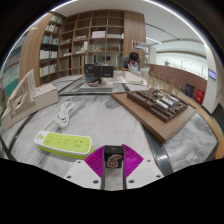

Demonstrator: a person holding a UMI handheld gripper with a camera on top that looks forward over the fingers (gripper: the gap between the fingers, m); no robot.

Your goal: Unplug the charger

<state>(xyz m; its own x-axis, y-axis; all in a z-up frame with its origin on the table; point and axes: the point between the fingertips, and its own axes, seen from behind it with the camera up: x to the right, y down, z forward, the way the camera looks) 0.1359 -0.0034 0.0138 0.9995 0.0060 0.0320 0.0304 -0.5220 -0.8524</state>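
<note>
My gripper (113,153) is shut on a small black charger (113,158) with an orange mark on its face; both magenta pads (96,160) press on its sides. The charger is held above the grey table, apart from the power strip. A yellow-green power strip (65,143) lies on the table just ahead of the fingers and to their left. Its white cable (62,117) lies coiled beyond it.
A wooden board (150,113) with dark items on it lies ahead to the right. A dark device (97,73) stands at the far end of the table. Wooden shelves (90,40) line the back wall. A light wooden rack (22,95) stands at the left.
</note>
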